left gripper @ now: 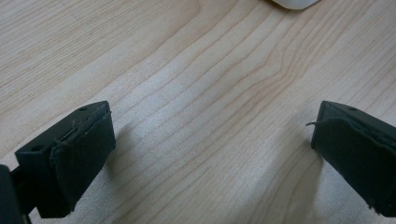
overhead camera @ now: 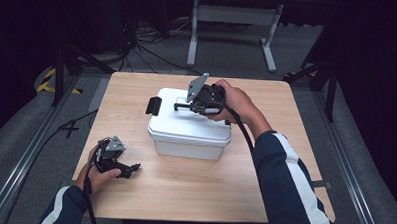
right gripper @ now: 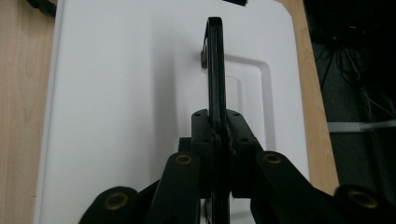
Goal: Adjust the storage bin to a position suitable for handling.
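A white plastic box point(overhead camera: 188, 134) with a lid stands in the middle of the wooden table point(overhead camera: 183, 191). My right gripper point(overhead camera: 183, 107) reaches over the lid from the right and is shut on the lid's thin black handle point(right gripper: 214, 56), which stands upright, edge-on between the pads point(right gripper: 201, 128). A black latch point(overhead camera: 153, 106) sticks out at the box's left end. My left gripper point(overhead camera: 132, 168) rests low over the table at the front left, apart from the box. Its jaws stand wide open over bare wood point(left gripper: 196, 93), and a corner of the box point(left gripper: 294, 3) peeks in at the top.
A grey metal stand point(overhead camera: 235, 15) and loose cables point(overhead camera: 139, 45) lie on the floor beyond the table's far edge. A black-and-yellow marker point(overhead camera: 47, 79) sits at the far left on the floor. Bare wood stretches in front of the box.
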The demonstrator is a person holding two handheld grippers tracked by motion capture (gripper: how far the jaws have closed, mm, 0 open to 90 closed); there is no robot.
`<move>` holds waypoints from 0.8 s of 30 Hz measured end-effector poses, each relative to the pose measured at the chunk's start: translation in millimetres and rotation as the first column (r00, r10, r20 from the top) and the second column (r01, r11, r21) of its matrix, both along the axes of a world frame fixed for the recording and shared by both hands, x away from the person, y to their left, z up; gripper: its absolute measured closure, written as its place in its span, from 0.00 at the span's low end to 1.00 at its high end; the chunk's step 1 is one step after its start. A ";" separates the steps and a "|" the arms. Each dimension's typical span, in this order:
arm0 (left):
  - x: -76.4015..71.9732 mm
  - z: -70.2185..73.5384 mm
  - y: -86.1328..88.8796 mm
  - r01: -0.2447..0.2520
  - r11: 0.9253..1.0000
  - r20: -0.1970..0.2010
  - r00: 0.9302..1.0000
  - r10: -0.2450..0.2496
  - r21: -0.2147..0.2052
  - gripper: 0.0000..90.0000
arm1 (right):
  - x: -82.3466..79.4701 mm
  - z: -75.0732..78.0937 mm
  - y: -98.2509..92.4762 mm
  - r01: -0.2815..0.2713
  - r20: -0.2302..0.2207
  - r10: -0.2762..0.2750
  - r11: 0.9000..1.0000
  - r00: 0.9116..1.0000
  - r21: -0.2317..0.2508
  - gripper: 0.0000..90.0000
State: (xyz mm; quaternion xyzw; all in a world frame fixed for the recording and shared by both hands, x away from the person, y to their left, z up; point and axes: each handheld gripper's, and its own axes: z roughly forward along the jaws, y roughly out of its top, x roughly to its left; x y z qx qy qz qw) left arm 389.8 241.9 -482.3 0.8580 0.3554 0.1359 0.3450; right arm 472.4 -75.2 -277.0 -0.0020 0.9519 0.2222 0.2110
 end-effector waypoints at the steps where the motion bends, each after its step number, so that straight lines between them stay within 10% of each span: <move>1: 0.0 0.0 0.0 0.000 1.000 -0.001 1.000 0.000 0.000 0.00 | -0.3 1.5 -0.8 0.002 0.005 -0.002 1.000 1.000 0.005 0.94; 24: -0.3 -0.2 -0.3 -0.002 1.000 -0.007 1.000 0.002 -0.006 0.00 | -14.0 26.8 -33.9 0.015 0.047 -0.016 1.000 0.999 0.028 0.94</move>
